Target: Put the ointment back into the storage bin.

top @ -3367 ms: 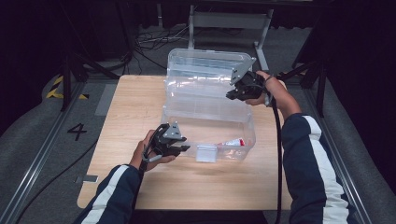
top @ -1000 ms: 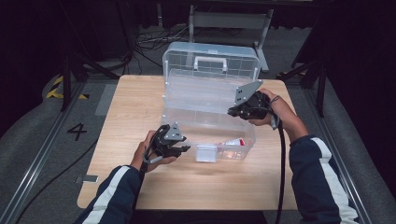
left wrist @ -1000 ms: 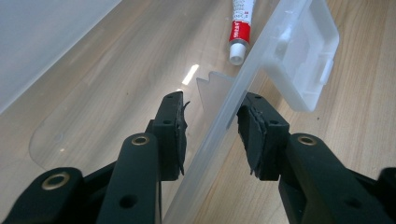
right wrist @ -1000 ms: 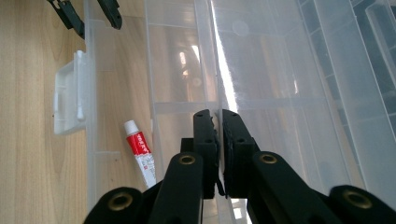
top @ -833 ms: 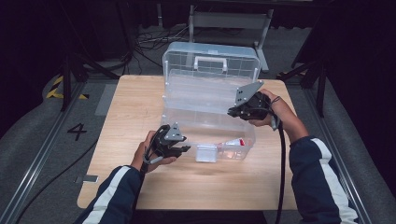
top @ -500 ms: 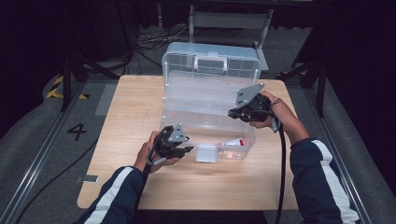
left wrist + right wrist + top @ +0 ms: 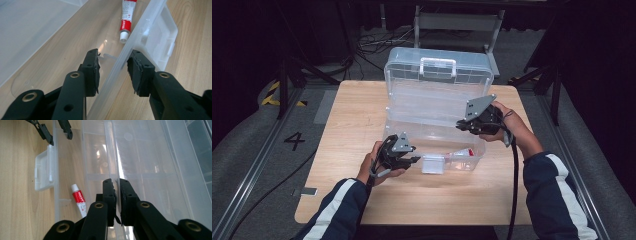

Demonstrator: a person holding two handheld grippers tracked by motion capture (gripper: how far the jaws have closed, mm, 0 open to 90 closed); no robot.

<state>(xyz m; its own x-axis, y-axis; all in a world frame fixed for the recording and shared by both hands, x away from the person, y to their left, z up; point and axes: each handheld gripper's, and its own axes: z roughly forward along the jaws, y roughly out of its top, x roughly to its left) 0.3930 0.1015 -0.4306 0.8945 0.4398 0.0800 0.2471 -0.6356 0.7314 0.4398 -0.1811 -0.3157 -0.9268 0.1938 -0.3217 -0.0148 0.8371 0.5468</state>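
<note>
I take the clear plastic case [image 7: 432, 120] as my landmark; it sits at the middle of the wooden counter [image 7: 347, 120], its lid raised and standing at the far side, the white handle [image 7: 438, 61] at the top edge. My left tool [image 7: 112, 67] sits at the case's near front wall, left of the white latch [image 7: 433, 164]. In the left gripper view its jaws straddle that front wall [image 7: 130, 52], one pad inside the case and one outside; a gap shows on each side, so I read the jaws as spread and not pressing. My right tool [image 7: 117, 192] is at the right-hand side of the case, above its base. In the right gripper view its jaws are pressed together on a thin clear plastic edge [image 7: 110, 157] of the case; I cannot tell whether this edge belongs to the lid or to an inner tray. A small red and white tube [image 7: 78, 199] lies on the floor of the case, just inside the front wall and near the latch, white cap toward the left tool.
</note>
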